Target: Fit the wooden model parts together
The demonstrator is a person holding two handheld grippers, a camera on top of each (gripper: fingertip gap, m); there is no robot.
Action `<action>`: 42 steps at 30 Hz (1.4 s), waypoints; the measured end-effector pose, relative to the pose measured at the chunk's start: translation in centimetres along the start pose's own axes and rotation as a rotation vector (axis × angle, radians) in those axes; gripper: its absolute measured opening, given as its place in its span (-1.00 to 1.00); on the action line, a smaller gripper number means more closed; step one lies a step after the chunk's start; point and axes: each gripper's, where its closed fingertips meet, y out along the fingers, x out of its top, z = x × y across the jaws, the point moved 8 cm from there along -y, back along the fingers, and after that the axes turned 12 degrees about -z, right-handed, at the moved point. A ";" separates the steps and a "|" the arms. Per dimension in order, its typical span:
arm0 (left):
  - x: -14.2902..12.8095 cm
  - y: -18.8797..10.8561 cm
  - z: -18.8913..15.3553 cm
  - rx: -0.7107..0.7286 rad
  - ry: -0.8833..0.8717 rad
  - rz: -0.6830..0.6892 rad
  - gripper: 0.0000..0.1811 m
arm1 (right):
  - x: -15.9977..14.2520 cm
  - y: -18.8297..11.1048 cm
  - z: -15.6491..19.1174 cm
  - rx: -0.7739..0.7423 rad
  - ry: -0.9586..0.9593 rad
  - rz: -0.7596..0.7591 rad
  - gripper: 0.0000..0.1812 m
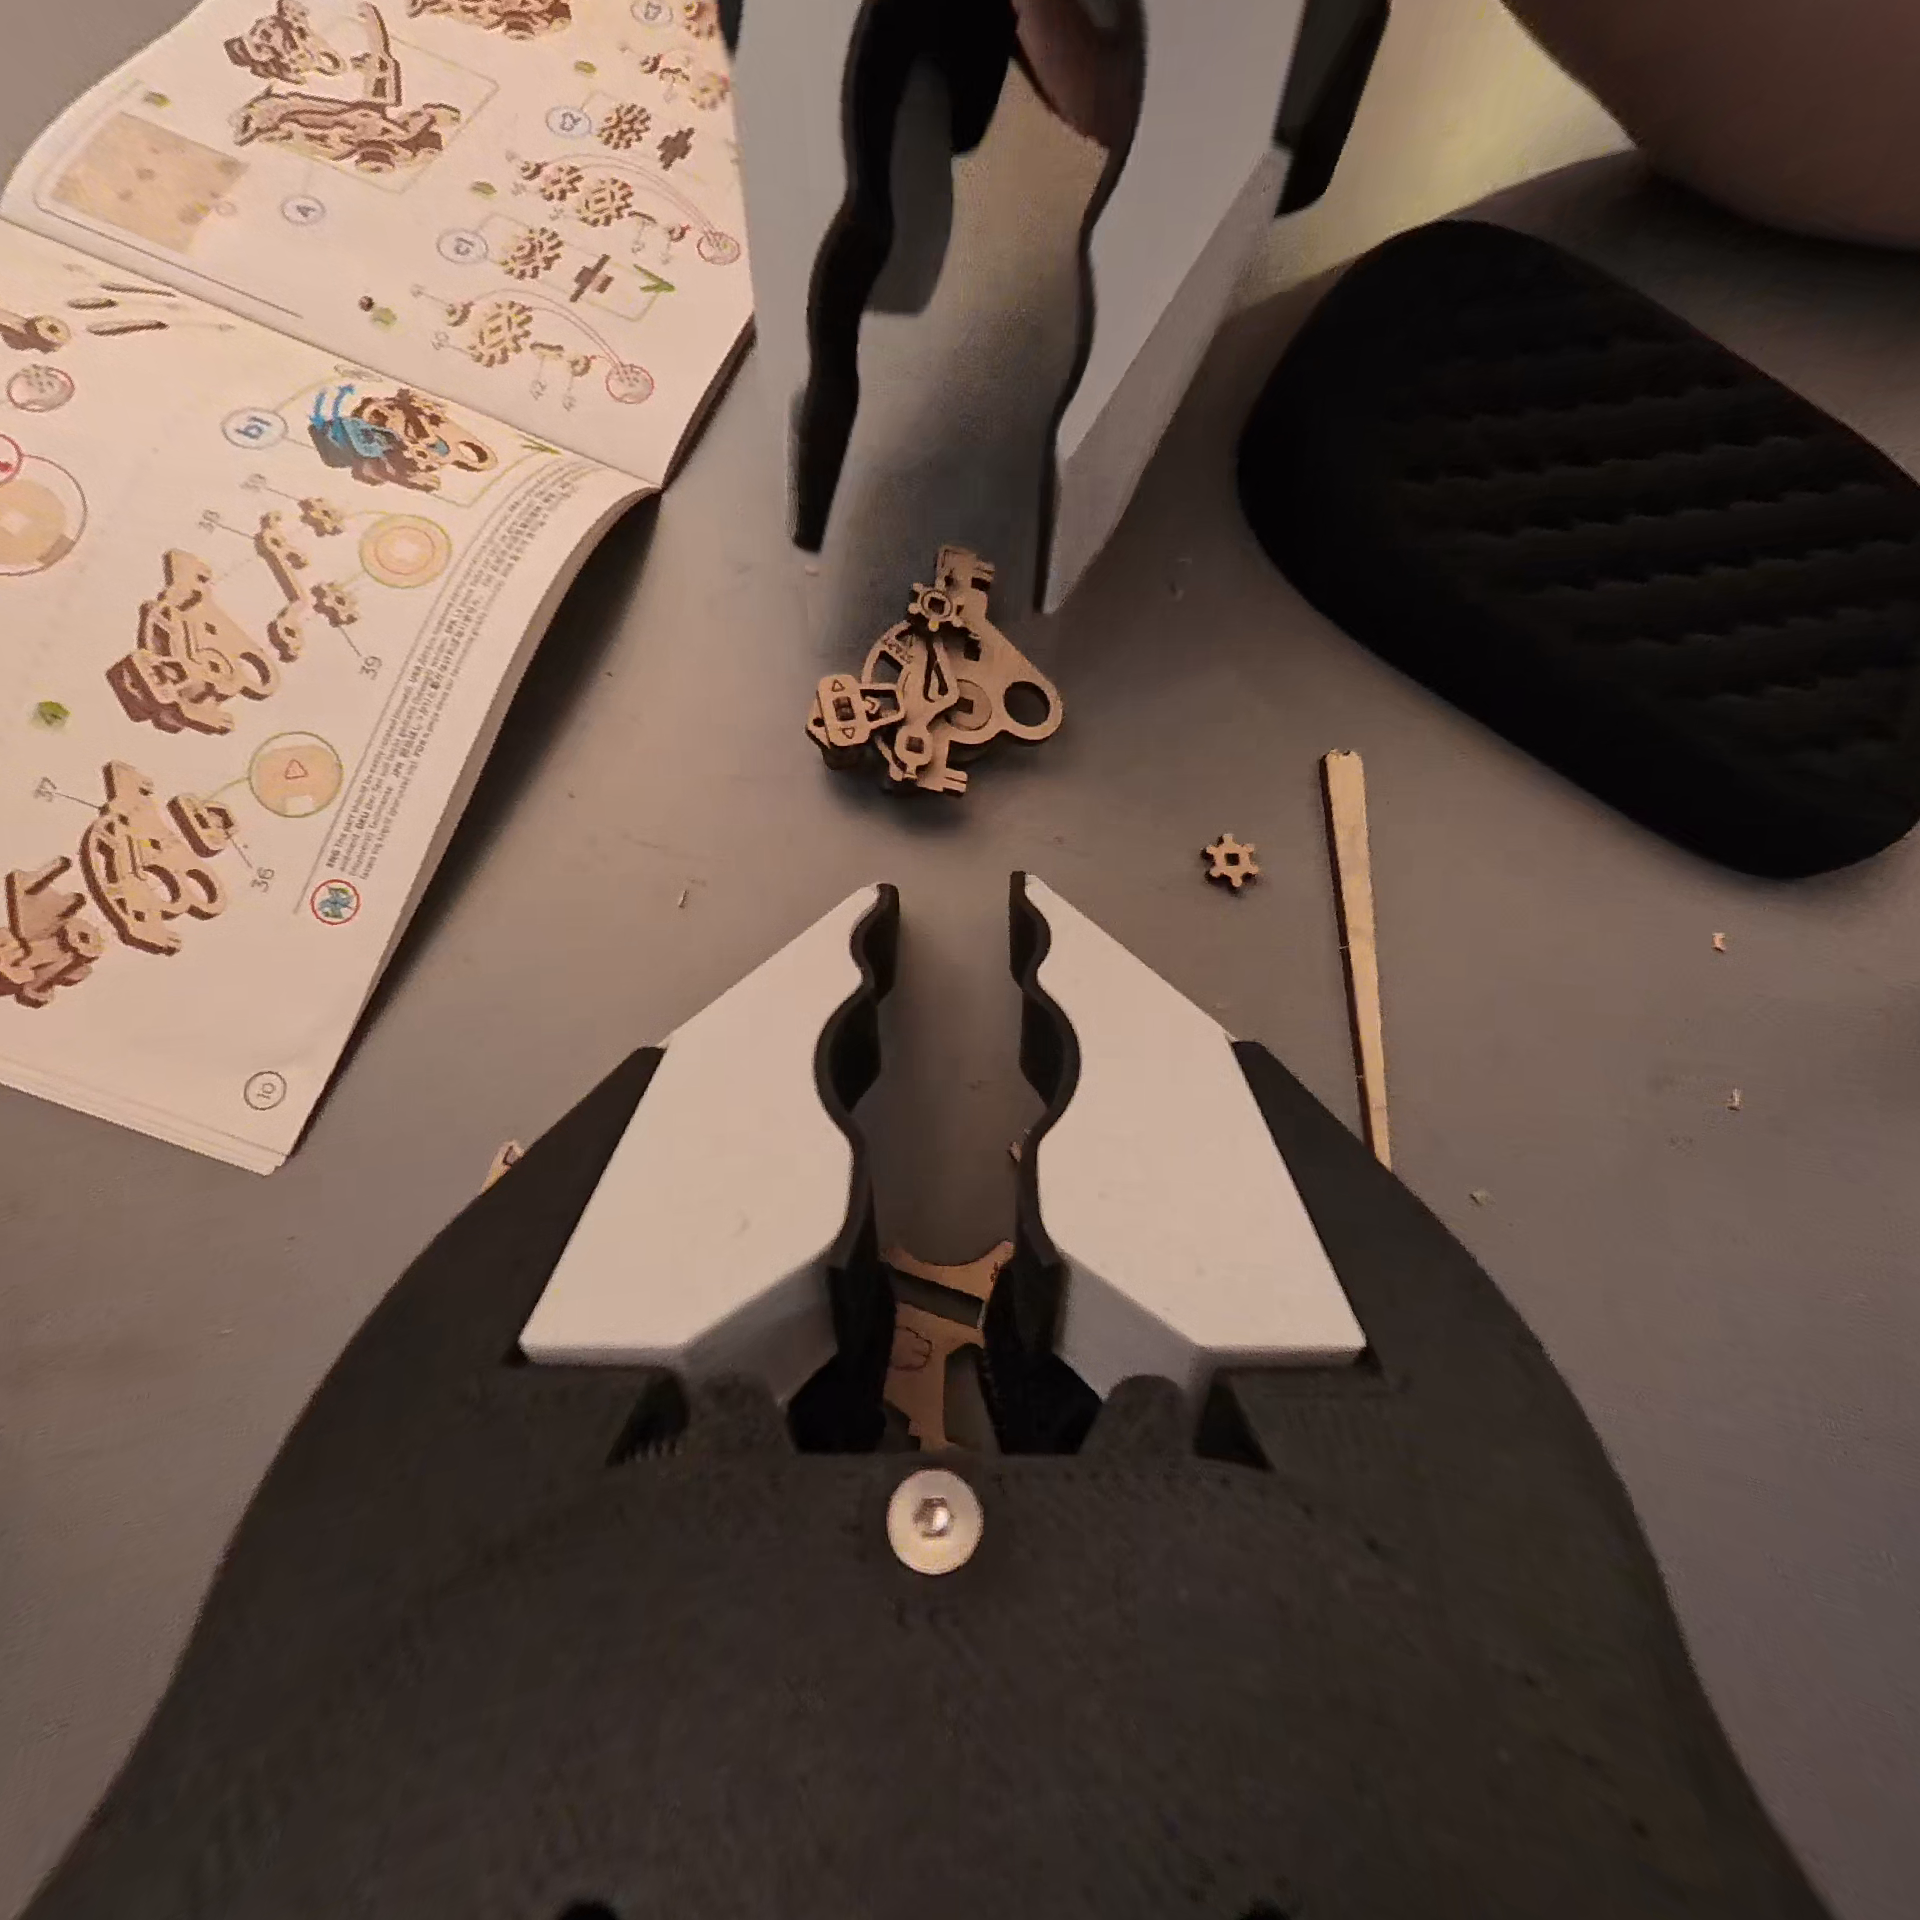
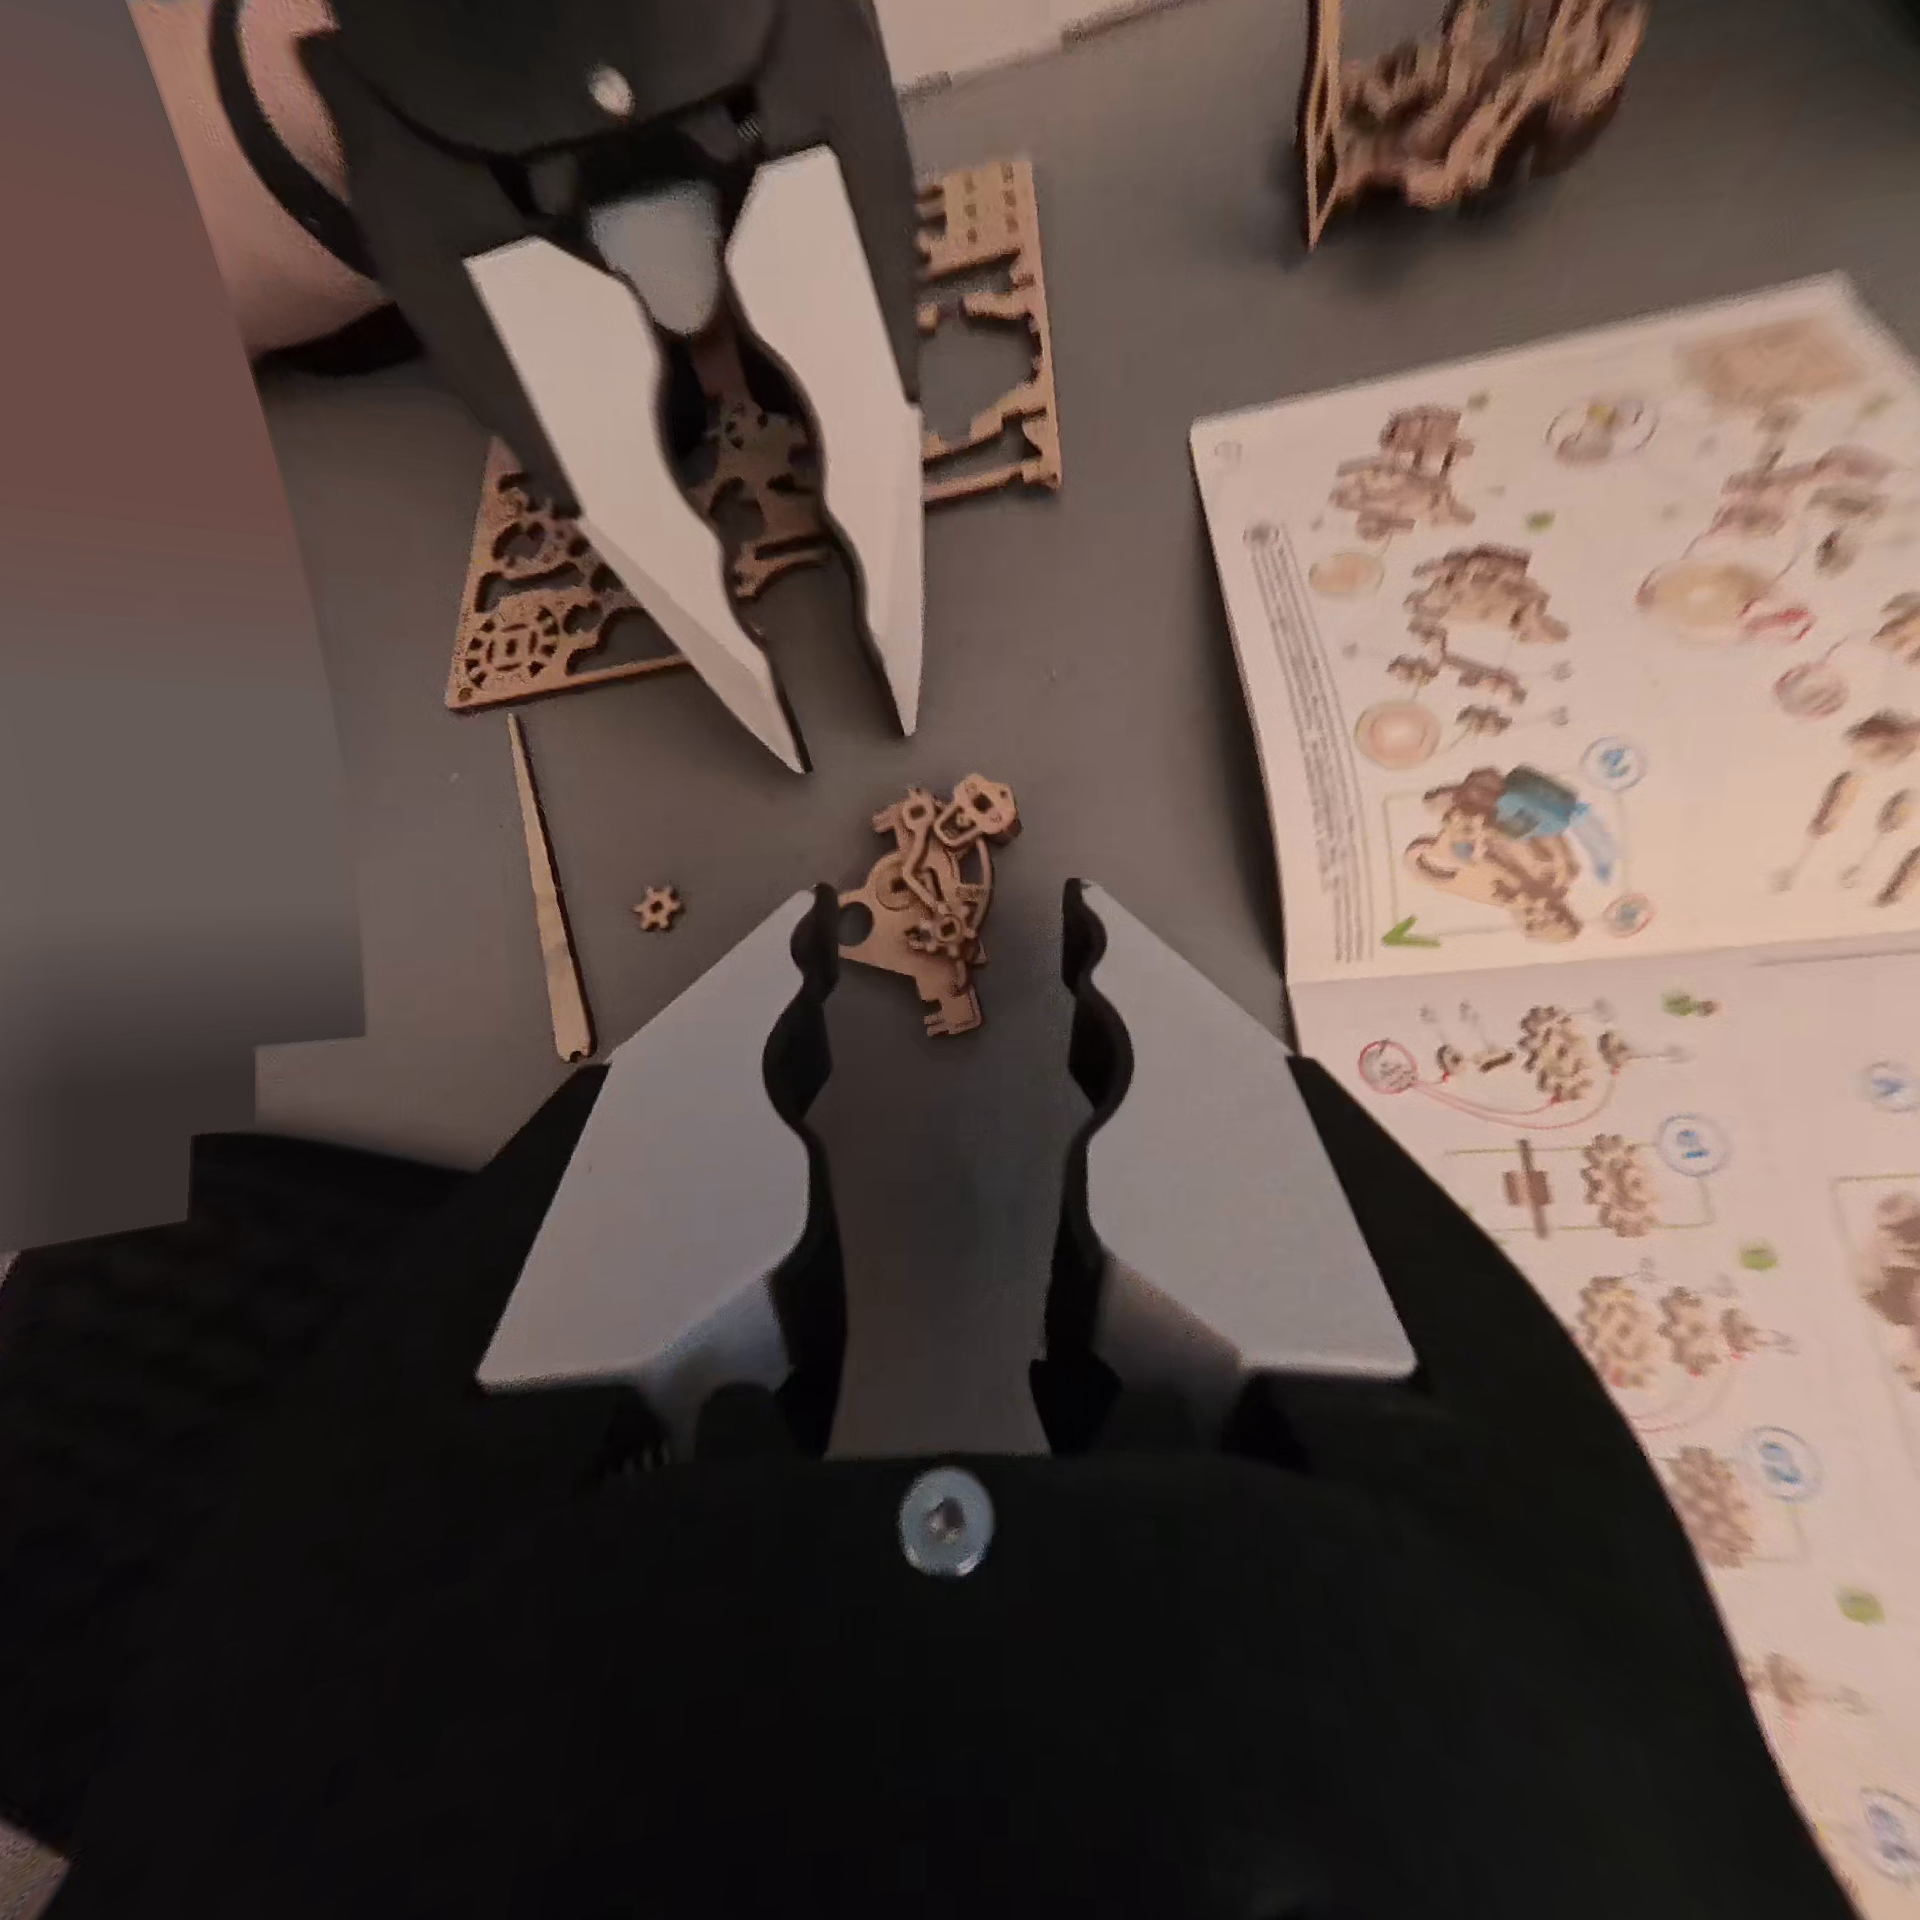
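We see the small wooden assembly (image 1: 932, 677) lying flat on the grey table (image 1: 644, 790), between the two grippers and touching neither. In the left wrist view its long axis runs roughly away from us twd the opposite gripper: a notched tab at the near end, a little gear and tab at the far end, and a rounded lobe w/ a hole sticking out to the right.

Our left gripper (image 1: 954, 891) sits just short of the assembly, jaws narrowly apart, nothing between the tips. Deep betw its fingers, near the base, we see a bit of flat wooden sheet (image 1: 940, 1340); can't tell if it's gripped or just lying underneath.

Our right gripper (image 2: 948, 894) is wider apart and empty. In its view the assembly (image 2: 933, 902) lies just past the tips, partly between them, closer to the left finger, holed lobe pointing left.

A loose small gear (image 1: 1230, 861) and a thin wooden stick (image 1: 1356, 935) lie near the assembly's right in the left view. The open instruction booklet (image 1: 312, 520) lies on the other side, and a black ribbed pad (image 1: 1579, 540) beyond the stick. Cut-out wooden sheets (image 2: 540, 613) lie under the left gripper in the right wrist view.
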 end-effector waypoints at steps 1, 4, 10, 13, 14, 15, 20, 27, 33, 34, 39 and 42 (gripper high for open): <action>0.0 -0.1 0.0 0.007 0.006 -0.001 -0.78 | 0.4 -0.3 0.6 0.007 -0.056 -0.026 -0.55; 0.2 -0.6 0.2 0.022 0.010 -0.016 -0.79 | 0.8 -0.1 3.8 0.117 -0.274 -0.093 -0.68; 0.1 -0.8 0.6 0.031 -0.019 -0.010 -0.82 | -0.8 1.7 5.5 0.155 -0.410 0.023 -0.80; 0.0 -0.7 0.6 0.037 -0.012 0.000 -0.85 | -1.0 2.0 6.2 0.272 -0.326 0.034 -0.78; -0.1 -0.7 0.6 0.035 -0.014 0.003 -0.86 | -1.1 2.2 6.1 0.243 -0.357 0.043 -0.79; -0.1 -0.6 0.6 0.032 -0.018 0.007 -0.87 | -1.3 2.2 6.1 0.232 -0.391 0.057 -0.79; -0.2 -0.5 0.5 0.018 -0.019 0.013 -0.91 | -1.4 2.8 6.3 0.259 -0.369 0.061 -0.80; -0.2 -0.4 0.4 0.019 -0.019 0.013 -0.91 | -2.2 3.7 6.1 0.268 -0.326 0.107 -0.89; 0.7 -1.0 0.0 -0.030 0.012 -0.066 -0.84 | -1.1 2.5 4.8 0.220 -0.188 -0.002 -0.90; 1.2 -1.3 -0.3 -0.048 0.051 -0.105 -0.78 | -0.6 2.0 4.3 0.241 -0.082 -0.048 -0.90; 3.3 -2.8 -2.8 -0.065 0.331 -0.306 -0.74 | 1.0 0.1 1.9 0.417 0.481 -0.257 -0.91; 3.4 -2.6 -3.4 -0.058 0.367 -0.321 -0.84 | 0.9 0.3 1.8 0.494 0.650 -0.272 -0.91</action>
